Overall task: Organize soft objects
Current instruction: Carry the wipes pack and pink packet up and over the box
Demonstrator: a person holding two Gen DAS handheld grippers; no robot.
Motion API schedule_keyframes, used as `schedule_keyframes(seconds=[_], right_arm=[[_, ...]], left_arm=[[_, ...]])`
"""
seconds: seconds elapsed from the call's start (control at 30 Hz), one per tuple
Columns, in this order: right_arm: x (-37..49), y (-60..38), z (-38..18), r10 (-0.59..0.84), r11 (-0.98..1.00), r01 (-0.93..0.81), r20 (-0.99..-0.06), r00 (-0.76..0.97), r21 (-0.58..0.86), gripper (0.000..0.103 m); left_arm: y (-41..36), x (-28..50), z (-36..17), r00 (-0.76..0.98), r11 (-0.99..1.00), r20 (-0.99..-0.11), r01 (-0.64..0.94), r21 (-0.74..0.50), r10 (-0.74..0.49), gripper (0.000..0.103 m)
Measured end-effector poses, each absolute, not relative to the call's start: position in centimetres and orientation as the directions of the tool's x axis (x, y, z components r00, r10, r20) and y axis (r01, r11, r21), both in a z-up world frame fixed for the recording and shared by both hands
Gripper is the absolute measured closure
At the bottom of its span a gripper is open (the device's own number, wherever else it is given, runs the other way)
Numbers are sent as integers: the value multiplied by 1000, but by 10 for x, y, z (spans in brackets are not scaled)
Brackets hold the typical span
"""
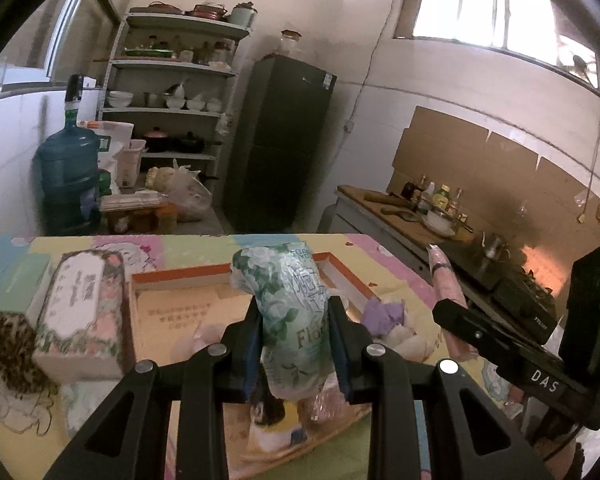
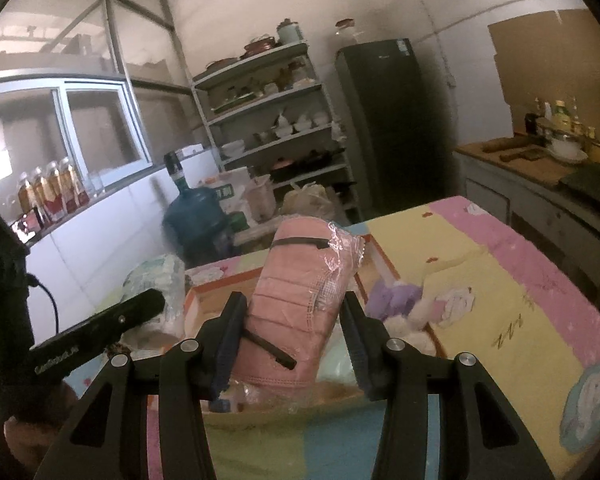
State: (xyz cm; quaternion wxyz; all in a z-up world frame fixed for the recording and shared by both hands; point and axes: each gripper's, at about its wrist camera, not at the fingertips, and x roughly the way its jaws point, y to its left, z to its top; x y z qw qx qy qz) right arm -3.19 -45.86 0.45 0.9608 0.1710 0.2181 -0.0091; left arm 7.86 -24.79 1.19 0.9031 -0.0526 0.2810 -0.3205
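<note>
My left gripper [image 1: 296, 320] is shut on a green-and-white floral tissue pack [image 1: 288, 312], held upright above the orange-rimmed cardboard box [image 1: 172, 276] on the table. My right gripper [image 2: 294, 320] is shut on a pink wrapped pack [image 2: 296, 300] with a black band, held above the same box [image 2: 204, 284]. The pink pack also shows at the right of the left wrist view [image 1: 446, 280], and the green pack at the left of the right wrist view [image 2: 160, 280]. A purple-and-white soft toy [image 1: 384, 316] lies in the box's right part [image 2: 400, 300].
A floral tissue box [image 1: 80, 308] stands left of the orange box on the colourful tablecloth [image 2: 500, 280]. Behind the table are a water jug [image 1: 68, 176], a shelf of dishes [image 1: 172, 100], a dark fridge [image 1: 284, 144] and a counter with bottles [image 1: 432, 204].
</note>
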Motion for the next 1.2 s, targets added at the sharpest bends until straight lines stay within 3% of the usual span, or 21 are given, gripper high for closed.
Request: schedule_keyframes(seconds=[0.53,1.2], right_arm=[[32,-486,10,97,962,53,-513,853,268,54],[88,-479,-19,126,966,57,-648,751,253,54]], left_arm=[[-288,130,9,650,837,-555,518,-176,-519,72],[-325,191,-28,460,822,-733,519,-236,-501,72]])
